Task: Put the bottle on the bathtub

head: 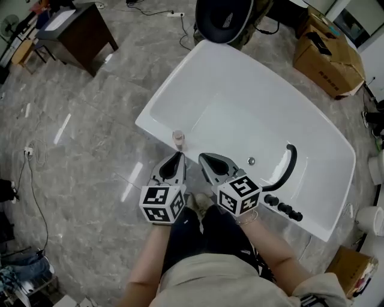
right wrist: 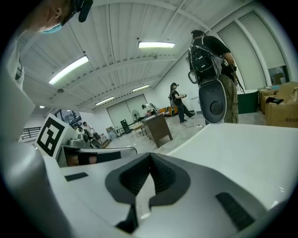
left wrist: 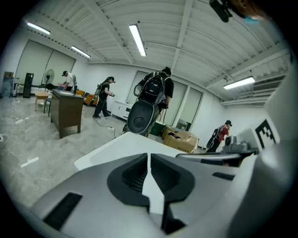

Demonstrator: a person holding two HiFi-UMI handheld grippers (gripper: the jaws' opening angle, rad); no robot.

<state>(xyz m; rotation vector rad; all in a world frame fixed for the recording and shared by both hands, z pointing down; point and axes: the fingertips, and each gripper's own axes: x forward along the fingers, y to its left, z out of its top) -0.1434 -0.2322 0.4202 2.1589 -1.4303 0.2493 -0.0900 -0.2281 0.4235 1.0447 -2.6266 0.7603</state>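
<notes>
A small pinkish bottle (head: 178,139) stands upright on the near rim of the white bathtub (head: 240,72). My left gripper (head: 179,156) is just behind the bottle, apart from it, its jaws shut on nothing. My right gripper (head: 203,157) sits beside it over the tub's near edge, also shut and empty. In the left gripper view the left gripper (left wrist: 149,157) points over the bathtub (left wrist: 116,146), and its jaws meet. The right gripper view shows the right gripper (right wrist: 150,157) with its jaws closed over the bathtub (right wrist: 242,144). Neither gripper view shows the bottle.
A black curved tap handle (head: 288,166) and black knobs (head: 284,208) sit on the tub's right rim. A person with a black round pack (head: 224,18) stands beyond the tub. Cardboard boxes (head: 327,57) lie at the far right, a dark desk (head: 78,33) at the far left.
</notes>
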